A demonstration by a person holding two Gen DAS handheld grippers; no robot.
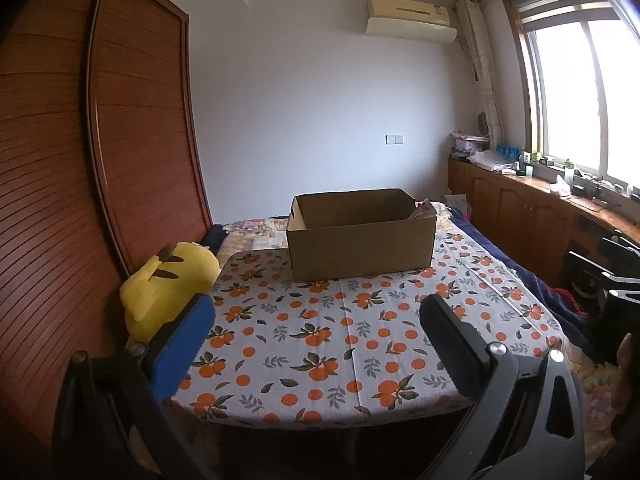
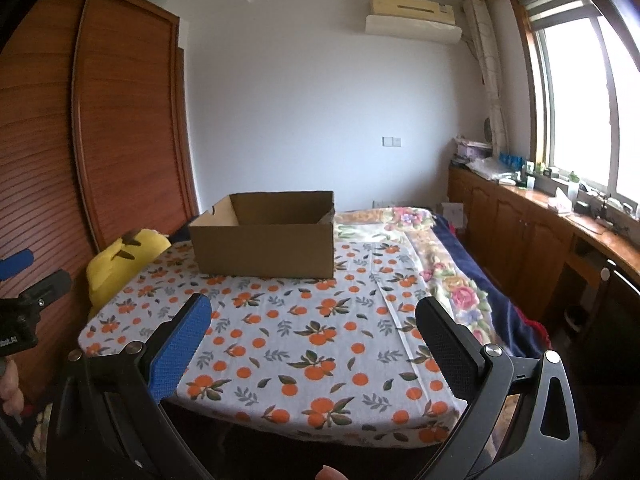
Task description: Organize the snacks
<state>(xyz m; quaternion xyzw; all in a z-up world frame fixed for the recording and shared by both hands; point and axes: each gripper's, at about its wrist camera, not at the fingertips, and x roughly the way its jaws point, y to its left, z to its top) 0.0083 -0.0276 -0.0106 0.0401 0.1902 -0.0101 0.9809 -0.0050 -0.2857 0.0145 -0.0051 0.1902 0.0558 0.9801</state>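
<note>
Snacks: we see no snack on the table (image 1: pixel 360 400), which wears an orange-print cloth; a pale crinkled wrapper (image 1: pixel 425 209) shows past the far right corner of the box in the left wrist view, and we cannot tell whether it is a snack or whether it lies in the box or behind it.
Cardboard box: one open cardboard box (image 1: pixel 362 246) stands at the table's far edge, toward the far left corner in the right wrist view (image 2: pixel 264 248).
Handling of the box: we judge it light and stiff enough to nudge, though its thin walls would dent under a hard pinch; the top rim or the cut-out in its left wall looks the best hold.
Handling of snacks: we judge packets would be light, soft and slippery, best pinched at a sealed edge.
Left gripper: left gripper (image 1: pixel 316 320) hangs over the near edge, jaws spread wide, holding nothing.
Right gripper: right gripper (image 2: pixel 312 320) is the same, wide apart and empty.
Count: one box, one table, two grippers, one yellow plush toy (image 1: pixel 168 284) off the table's left edge, no certain snack.
</note>
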